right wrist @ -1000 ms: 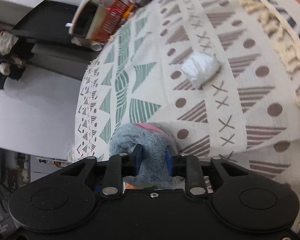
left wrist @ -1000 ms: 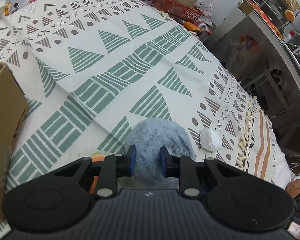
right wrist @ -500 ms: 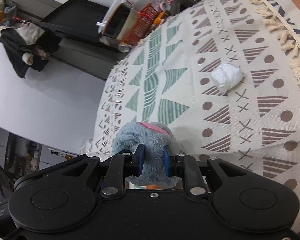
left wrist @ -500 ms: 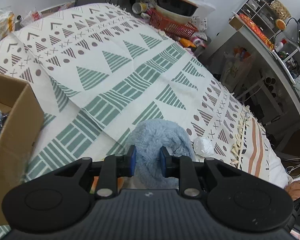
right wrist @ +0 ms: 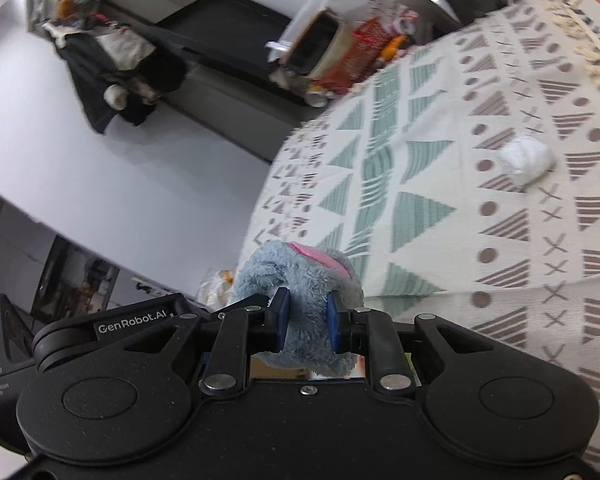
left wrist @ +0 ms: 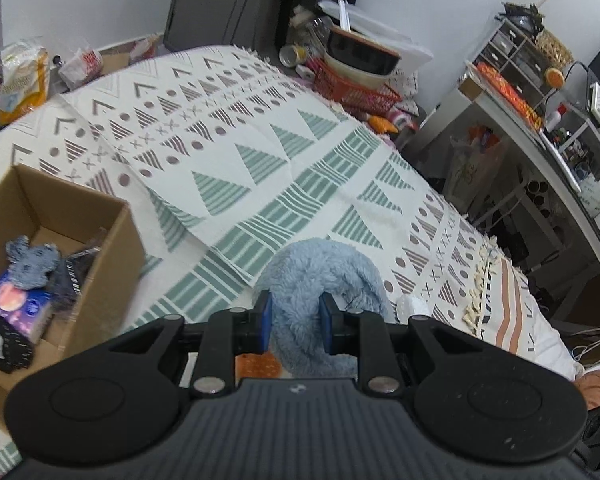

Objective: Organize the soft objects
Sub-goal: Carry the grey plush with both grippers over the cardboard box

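Both tools clenched on one blue plush toy [left wrist: 312,280]: left tool [left wrist: 294,322], right tool [right wrist: 306,320], lifted over bed. Cardboard box [left wrist: 112,264] at 9 o'clock. Risk: uneven pull stretches plush, or it snags the box rim.

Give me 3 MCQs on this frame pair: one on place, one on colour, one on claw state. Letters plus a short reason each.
1. Where does the cardboard box sit in the left wrist view?
A. left of the claw
B. right of the claw
C. under the desk

2. What colour is the strip on the plush toy in the right wrist view?
A. green
B. pink
C. yellow

3. What is the state of the left claw?
A. wide open, empty
B. shut on the crumpled white wad
C. shut on the plush toy

Answers:
1 A: the box stands at the left edge on the patterned blanket.
2 B: a pink band runs along the grey-blue fur.
3 C: blue pads press fur on both sides; the wad lies apart on the blanket.
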